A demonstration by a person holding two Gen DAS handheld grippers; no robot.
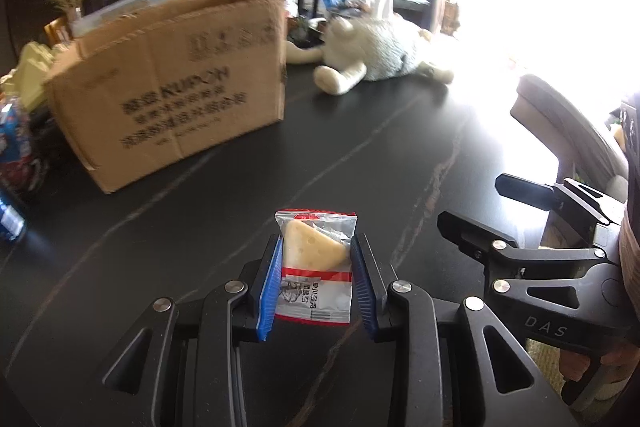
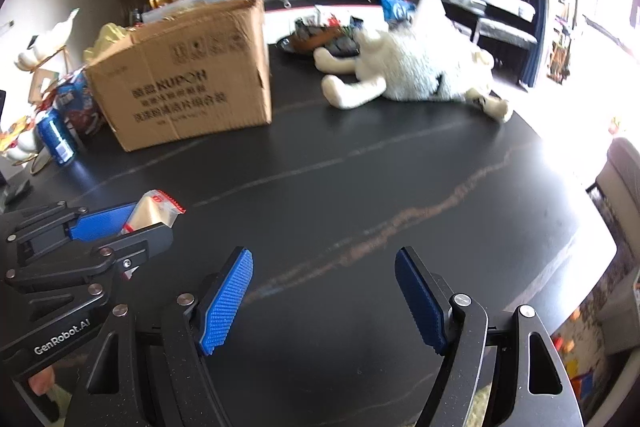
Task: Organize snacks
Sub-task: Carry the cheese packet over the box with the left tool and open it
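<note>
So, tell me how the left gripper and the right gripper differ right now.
The left gripper is shut on a snack packet; the right gripper holds nothing. The left gripper's jaws stand narrow, while the right gripper's stand wide apart. Both have blue ribbed pads and hang over the dark table.

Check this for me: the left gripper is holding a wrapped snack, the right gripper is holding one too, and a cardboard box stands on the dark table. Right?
Not quite. The right gripper holds nothing: the right wrist view shows its blue fingers spread apart over bare table. The rest stands: the left gripper holds the wrapped snack, and the cardboard box stands on the dark table.
</note>
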